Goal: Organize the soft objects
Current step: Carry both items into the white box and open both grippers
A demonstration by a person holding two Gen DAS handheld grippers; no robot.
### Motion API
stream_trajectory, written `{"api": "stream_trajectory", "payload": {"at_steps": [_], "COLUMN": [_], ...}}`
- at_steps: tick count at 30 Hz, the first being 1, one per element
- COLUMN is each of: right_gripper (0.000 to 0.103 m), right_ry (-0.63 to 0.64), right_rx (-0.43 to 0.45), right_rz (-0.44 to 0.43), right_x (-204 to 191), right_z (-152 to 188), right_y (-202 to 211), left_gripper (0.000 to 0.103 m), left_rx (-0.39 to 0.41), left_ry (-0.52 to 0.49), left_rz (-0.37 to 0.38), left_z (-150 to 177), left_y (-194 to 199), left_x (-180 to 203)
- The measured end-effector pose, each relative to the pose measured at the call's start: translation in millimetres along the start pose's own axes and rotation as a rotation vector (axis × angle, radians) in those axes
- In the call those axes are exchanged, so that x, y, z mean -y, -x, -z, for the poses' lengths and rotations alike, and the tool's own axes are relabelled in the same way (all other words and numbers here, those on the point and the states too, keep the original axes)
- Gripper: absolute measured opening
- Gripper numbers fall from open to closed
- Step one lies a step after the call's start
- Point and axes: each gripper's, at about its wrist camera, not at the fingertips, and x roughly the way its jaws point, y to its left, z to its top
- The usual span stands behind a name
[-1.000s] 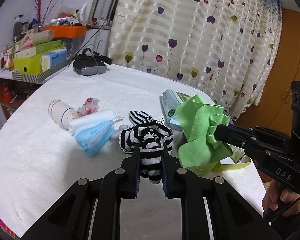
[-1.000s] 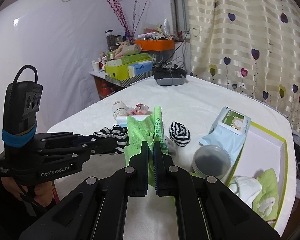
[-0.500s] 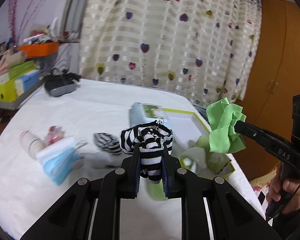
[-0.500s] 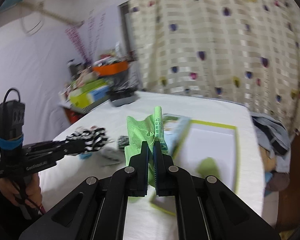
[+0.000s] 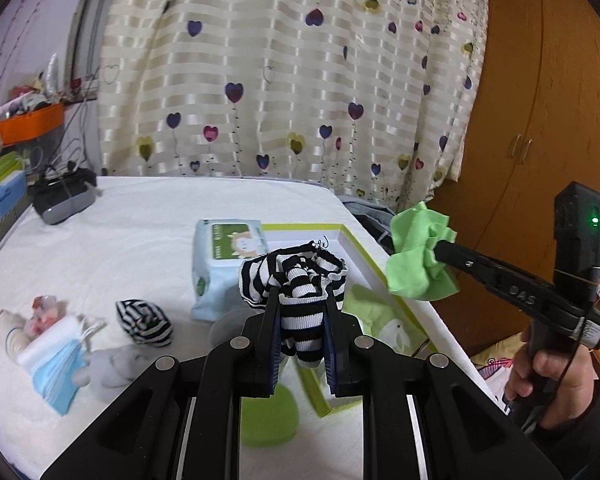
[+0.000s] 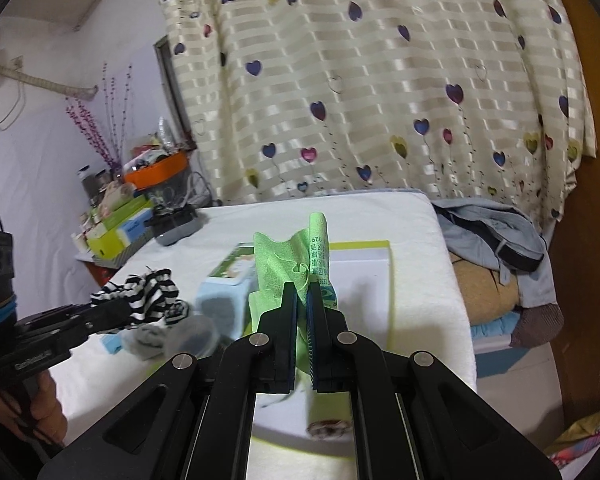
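Note:
My left gripper (image 5: 302, 300) is shut on a black-and-white striped sock (image 5: 296, 276), held above the table near the white box with the lime-green rim (image 5: 366, 258). My right gripper (image 6: 302, 288) is shut on a bright green cloth (image 6: 292, 264), held over that same box (image 6: 364, 276). In the left wrist view the green cloth (image 5: 418, 258) hangs at the right, past the box's far edge. The striped sock (image 6: 148, 292) shows at the left of the right wrist view. A second striped sock ball (image 5: 144, 322) lies on the table.
A light-blue wipes pack (image 5: 224, 264) leans by the box. Blue face masks (image 5: 54, 368), a bandage roll (image 5: 8, 330) and a grey soft item (image 5: 112, 364) lie at the left. A round lime lid (image 5: 268, 416) sits under my left gripper. Clothes (image 6: 496, 236) are piled beyond the table's right edge.
Both grippers swung to the right, away from the loose items and over to the box, carrying the sock and the green cloth. The box has come into the middle of both views.

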Motion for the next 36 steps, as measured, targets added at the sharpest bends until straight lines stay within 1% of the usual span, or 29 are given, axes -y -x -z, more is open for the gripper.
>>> {"api": "stream_trajectory", "payload": {"at_steps": [5, 11, 15, 18, 21, 22, 23, 25, 26, 28, 30, 36], "right_gripper": [0.005, 0.005, 0.005, 0.005, 0.005, 0.007, 0.01, 0.023, 0.028, 0.053, 0.055, 0.055], "right_ry": [-0.008, -0.017, -0.018, -0.014, 0.006, 0.016, 0.031, 0.026, 0.016, 0.019, 0.027, 0.006], "right_rx": [-0.031, -0.104, -0.117, -0.178, -0.273, -0.274, -0.254, -0.204, -0.178, -0.147, -0.119, -0.098], "right_rz": [0.036, 0.037, 0.036, 0.035, 0.064, 0.074, 0.086, 0.064, 0.052, 0.061, 0.071, 0.074], "right_x": [17, 30, 34, 37, 40, 39, 38, 38, 38, 36, 35, 34], "right_z": [-1, 3, 5, 9, 19, 20, 20, 17, 14, 8, 6, 14], "right_y": [-24, -61, -77, -96, -114, -114, -110, -99, -92, -83, -70, -51], "left_gripper": [0.015, 0.015, 0.015, 0.015, 0.015, 0.015, 0.015, 0.015, 0.015, 0.015, 0.016, 0.016], "left_rx": [-0.015, -0.04, -0.052, -0.058, -0.061, -0.063, -0.064, -0.067, -0.071, -0.077, -0.084, -0.124], "left_ry": [-0.006, -0.003, -0.002, -0.004, -0.012, -0.016, -0.018, -0.022, -0.022, -0.022, -0.027, -0.042], "left_rz": [0.008, -0.005, -0.008, -0.005, -0.002, -0.002, -0.002, -0.006, -0.006, -0.005, -0.007, -0.006], "left_z": [-4, -6, -5, -6, -7, -8, -8, -9, -10, -11, -12, -12], "left_y": [-15, -32, -40, -45, -47, -49, -50, -54, -56, -61, -66, -89], "left_x": [8, 10, 10, 12, 15, 16, 17, 18, 19, 20, 23, 31]}}
